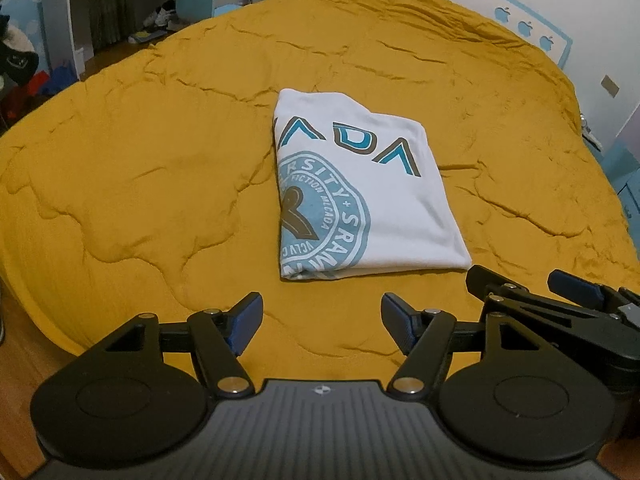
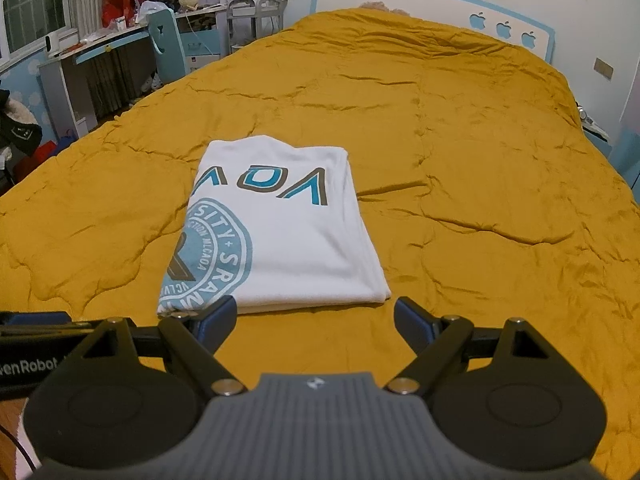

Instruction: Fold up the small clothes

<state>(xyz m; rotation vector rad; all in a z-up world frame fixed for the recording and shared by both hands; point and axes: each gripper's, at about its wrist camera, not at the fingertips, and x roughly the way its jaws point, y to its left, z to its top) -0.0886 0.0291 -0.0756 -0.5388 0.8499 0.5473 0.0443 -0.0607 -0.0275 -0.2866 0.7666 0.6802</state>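
Note:
A white T-shirt (image 1: 372, 200) with a blue round print and blue letters lies folded into a compact rectangle on the mustard-yellow quilt (image 1: 140, 184). My left gripper (image 1: 322, 322) hovers just short of the shirt's near edge, jaws open, nothing between them. In the right wrist view the same folded shirt (image 2: 288, 240) lies ahead and slightly left. My right gripper (image 2: 314, 322) stands open in front of its near edge, with the left fingertip (image 2: 220, 312) overlapping the shirt's near corner in the picture. The right gripper (image 1: 532, 292) also shows at the right side of the left wrist view.
The quilt covers a wide bed with a white and blue headboard (image 2: 500, 28) at the far end. A desk (image 2: 92, 60) with clutter, a blue chair (image 2: 168, 44) and shelves stand beyond the bed's left side. Wooden floor (image 1: 20, 360) shows at the lower left.

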